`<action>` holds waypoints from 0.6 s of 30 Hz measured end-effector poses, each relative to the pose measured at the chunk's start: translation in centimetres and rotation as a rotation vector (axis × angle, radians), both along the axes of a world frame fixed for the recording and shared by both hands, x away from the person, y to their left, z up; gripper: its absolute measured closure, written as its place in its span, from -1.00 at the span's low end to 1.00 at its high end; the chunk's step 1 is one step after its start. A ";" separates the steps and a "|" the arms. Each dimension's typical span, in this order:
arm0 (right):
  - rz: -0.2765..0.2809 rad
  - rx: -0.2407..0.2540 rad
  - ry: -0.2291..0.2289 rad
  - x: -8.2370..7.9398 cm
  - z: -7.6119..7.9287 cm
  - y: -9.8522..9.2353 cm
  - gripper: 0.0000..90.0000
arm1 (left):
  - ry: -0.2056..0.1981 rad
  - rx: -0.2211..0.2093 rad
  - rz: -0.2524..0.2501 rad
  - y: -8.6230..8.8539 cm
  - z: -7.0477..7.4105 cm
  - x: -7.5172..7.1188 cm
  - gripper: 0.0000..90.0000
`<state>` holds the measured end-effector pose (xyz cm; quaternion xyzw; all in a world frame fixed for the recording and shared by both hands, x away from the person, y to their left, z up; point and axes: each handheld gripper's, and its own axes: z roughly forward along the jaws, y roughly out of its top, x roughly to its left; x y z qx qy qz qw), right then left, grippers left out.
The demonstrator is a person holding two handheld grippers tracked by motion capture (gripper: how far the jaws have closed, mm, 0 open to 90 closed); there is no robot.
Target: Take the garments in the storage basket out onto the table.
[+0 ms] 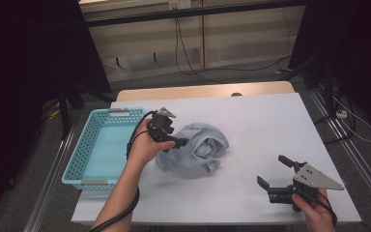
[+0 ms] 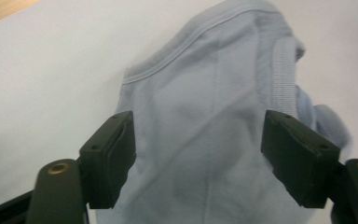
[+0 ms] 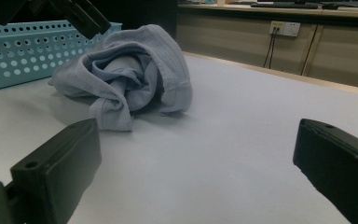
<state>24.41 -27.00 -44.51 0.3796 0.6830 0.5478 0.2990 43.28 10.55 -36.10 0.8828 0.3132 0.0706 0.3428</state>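
A crumpled light-blue garment [image 1: 197,147] lies near the middle of the white-covered table [image 1: 265,121]. My left gripper [image 1: 179,143] hovers at the garment's left edge, jaws spread apart. In the left gripper view the cloth [image 2: 205,102] lies between and beyond the two black pads [image 2: 112,156], which do not press on it. At the front right my right gripper [image 1: 271,170] rests low over the table, open, with nothing between its jaws. From the right gripper view the garment [image 3: 130,70] sits a good way ahead of the right gripper [image 3: 196,163].
A light-blue perforated basket [image 1: 73,166] stands at the table's left edge, beside the garment; its wall [image 3: 23,51] also appears behind the cloth. Bare white table surface stretches between the garment and my right gripper. Cables trail on the floor beyond the table.
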 end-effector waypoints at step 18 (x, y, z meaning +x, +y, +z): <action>0.005 -0.009 0.009 0.2 -0.1 0.2 -0.99 | 0.021 -0.019 -0.029 -0.4 -1.8 -4.0 -0.47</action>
